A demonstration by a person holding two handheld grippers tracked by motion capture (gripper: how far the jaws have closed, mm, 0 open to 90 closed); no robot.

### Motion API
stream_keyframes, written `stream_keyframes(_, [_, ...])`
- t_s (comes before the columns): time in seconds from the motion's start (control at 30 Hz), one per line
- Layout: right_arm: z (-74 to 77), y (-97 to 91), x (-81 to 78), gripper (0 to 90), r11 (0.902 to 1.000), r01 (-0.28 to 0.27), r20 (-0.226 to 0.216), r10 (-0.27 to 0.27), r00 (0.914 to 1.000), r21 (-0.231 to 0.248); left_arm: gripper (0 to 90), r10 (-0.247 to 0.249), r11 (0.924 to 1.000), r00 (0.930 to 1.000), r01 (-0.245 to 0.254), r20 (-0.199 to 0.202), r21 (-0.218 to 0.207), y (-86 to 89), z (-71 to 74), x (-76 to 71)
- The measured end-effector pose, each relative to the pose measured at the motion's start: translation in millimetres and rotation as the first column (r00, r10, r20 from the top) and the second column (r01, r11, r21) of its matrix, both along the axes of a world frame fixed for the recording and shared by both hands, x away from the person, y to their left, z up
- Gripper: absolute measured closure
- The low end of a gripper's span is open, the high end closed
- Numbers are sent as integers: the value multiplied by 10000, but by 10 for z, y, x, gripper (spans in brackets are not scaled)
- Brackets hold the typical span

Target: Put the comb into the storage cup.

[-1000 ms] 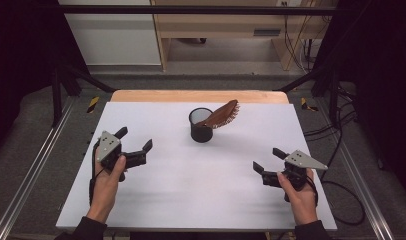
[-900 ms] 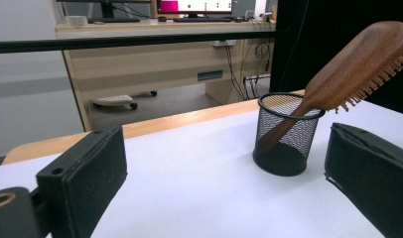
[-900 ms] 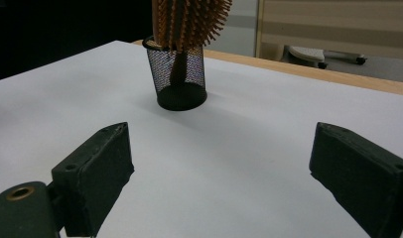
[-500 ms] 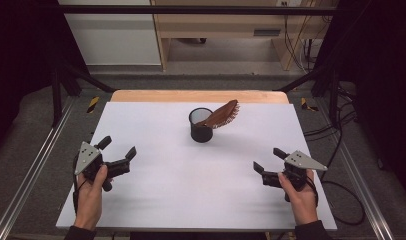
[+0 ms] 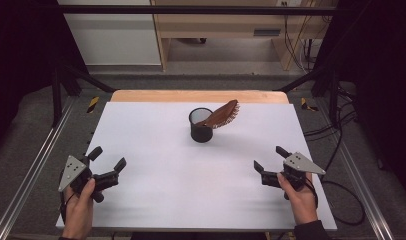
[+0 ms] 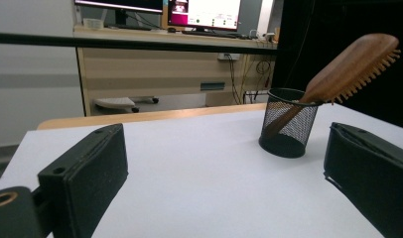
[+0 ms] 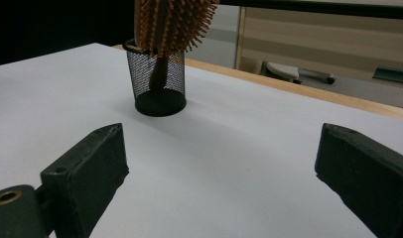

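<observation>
White table point(image 5: 156, 200) bears one mesh cup point(image 5: 201, 125), one hairbrush point(image 5: 222, 114).

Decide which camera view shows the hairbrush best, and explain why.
The left gripper view: the hairbrush appears side-on, handle down in the mesh cup, bristles visible. The right gripper view crops its top; the high view shows it small and far.

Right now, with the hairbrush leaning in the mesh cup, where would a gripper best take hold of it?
Probably the wooden head of the hairbrush, across its edges from above. Its handle is down inside the mesh cup, and the head juts out over the rim, bristles angled downward. The right gripper, open, sits on the side it leans toward.
</observation>
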State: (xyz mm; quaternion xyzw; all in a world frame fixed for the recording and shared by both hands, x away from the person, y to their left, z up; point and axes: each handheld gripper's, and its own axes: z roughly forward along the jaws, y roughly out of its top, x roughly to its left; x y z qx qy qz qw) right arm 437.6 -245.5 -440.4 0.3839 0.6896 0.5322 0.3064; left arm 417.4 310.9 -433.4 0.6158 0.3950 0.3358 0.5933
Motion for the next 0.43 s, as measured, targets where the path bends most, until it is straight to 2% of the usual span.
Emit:
stream_keyframes(0.03, [-3,-4,0,55,10000,5,26,-5,10000,16,34,0,10000,10000,0,0,0,0,0,0])
stream_keyframes(0.07, [-5,-12,-1,55,10000,-5,16,5,10000,56,33,-102,9997,9999,101,40,219,-35,-30,-42])
stream_keyframes(0.17, [-12,-32,-2,51,10000,47,78,-48,10000,87,32,-189,9994,9998,189,-10,277,-64,-58,-73])
stream_keyframes(0.2, [-24,-60,-11,50,9997,56,46,-57,10000,233,32,-224,9992,9997,225,-34,324,-80,-69,-88])
stream_keyframes(0.27, [-29,-75,-19,50,9997,65,50,-67,10000,242,30,-252,9992,9997,250,45,322,-108,-64,-103])
stream_keyframes(0.3, [-42,-101,-34,45,9999,23,91,-24,10000,168,30,-143,9993,9996,135,233,350,-114,-49,-97])
stream_keyframes(0.37, [-46,-106,-38,43,9999,26,112,-27,9999,149,30,-60,9997,9997,55,252,227,-112,-47,-91])
stream_keyframes(0.4, [-50,-114,-40,41,9999,19,121,-20,9999,99,30,54,10000,9997,-54,235,-6,-116,-52,-80])
stream_keyframes(0.43, [-50,-114,-40,41,9999,19,121,-20,9999,99,30,54,10000,9997,-54,235,-6,-116,-52,-80])
